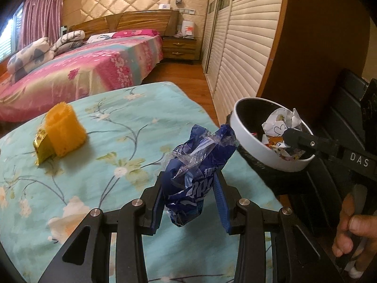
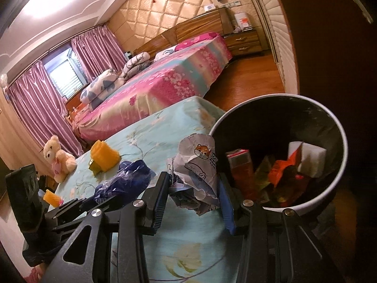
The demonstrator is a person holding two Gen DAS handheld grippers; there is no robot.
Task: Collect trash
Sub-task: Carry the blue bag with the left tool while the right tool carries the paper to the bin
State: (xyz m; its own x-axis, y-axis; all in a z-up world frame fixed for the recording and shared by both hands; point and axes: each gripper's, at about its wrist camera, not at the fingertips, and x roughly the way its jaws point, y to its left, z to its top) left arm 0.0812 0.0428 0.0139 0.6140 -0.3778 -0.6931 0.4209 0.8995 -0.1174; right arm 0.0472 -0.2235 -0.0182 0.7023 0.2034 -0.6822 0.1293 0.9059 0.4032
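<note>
Blue wrapper sits clamped in the left hand-held gripper above the floral bedspread; right hand-held gripper pinches crumpled paper, seemingly over the bin.

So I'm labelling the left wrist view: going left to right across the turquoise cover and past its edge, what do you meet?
Gold wrapper → orange block → blue plastic wrapper in the left gripper → white bin → right gripper holding crumpled paper.

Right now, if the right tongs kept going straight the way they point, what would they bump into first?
Probably the white trash bin's rim. The right tongs hold crumpled printed paper at the bin's near edge, so that paper would likely touch first, though depth is hard to judge.
</note>
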